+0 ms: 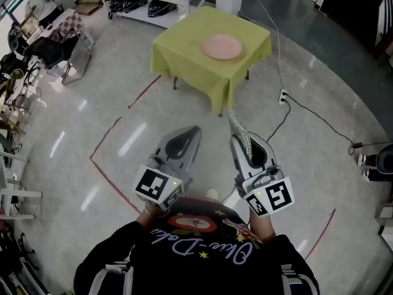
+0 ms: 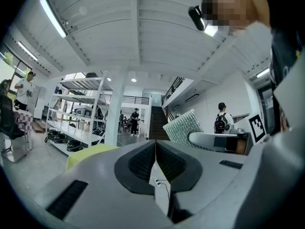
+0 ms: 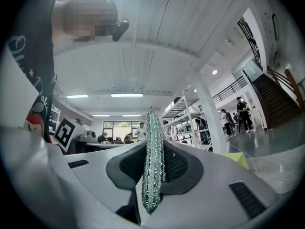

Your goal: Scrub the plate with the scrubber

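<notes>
The only writing in view is pale cursive lettering across the person's black shirt (image 1: 202, 247). It sits upside down in the head view and is too loose to read with certainty. Each gripper carries a marker cube (image 1: 156, 186) printed with bold black-and-white square patterns.

The left gripper (image 2: 155, 151) has smooth grey plastic jaws with dark ribbed pads. They are pressed fully together, with nothing between them. The right gripper (image 3: 153, 151) is clamped on the scrubber (image 3: 153, 125), a flat pad of glittery silver-green mesh. In the right gripper view it is seen edge-on, upright, and pokes out past the jaw tips.

Both grippers are held close to the person's body above a glossy pale floor (image 1: 80, 134) marked with red tape lines (image 1: 104, 141).

The plate (image 1: 221, 46) is round, pink and shallow. It lies well apart from both grippers, on a square tabletop covered by a yellow-green cloth (image 1: 184, 57). A white power strip (image 1: 283, 95) with a black cable lies on the floor beside it.
</notes>
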`<move>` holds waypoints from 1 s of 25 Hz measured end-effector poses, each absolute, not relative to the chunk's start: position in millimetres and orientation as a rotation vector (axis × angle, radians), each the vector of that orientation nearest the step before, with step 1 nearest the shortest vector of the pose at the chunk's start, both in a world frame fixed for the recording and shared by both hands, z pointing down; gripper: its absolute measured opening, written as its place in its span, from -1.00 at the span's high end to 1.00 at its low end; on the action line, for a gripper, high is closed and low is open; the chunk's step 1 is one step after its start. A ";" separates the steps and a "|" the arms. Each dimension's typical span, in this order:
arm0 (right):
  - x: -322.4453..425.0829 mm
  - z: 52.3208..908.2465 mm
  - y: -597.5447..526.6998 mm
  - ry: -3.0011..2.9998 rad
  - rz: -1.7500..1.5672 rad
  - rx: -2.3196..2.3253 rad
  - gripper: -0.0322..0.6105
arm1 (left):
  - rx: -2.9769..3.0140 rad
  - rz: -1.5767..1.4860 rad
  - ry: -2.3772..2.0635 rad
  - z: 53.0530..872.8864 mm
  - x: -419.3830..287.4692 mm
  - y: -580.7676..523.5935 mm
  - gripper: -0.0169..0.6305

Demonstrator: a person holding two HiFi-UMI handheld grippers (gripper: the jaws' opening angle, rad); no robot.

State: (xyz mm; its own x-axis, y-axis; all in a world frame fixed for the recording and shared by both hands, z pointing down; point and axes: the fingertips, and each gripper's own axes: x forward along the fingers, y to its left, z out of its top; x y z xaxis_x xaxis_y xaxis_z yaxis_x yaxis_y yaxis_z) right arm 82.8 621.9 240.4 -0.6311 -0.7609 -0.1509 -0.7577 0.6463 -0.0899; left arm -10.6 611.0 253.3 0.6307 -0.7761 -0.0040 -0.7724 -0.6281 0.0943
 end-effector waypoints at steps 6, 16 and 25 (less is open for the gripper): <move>97.4 241.4 627.4 2.680 -0.046 -1.233 0.71 | 2.758 -0.061 -1.324 256.0 4.0 618.1 0.94; 111.1 243.5 614.9 2.662 -0.091 -1.190 0.71 | 2.742 -0.039 -1.356 256.3 8.2 613.6 0.94; 103.2 247.9 595.3 2.642 -0.117 -1.242 0.71 | 2.724 -0.030 -1.316 265.2 -7.9 593.8 0.93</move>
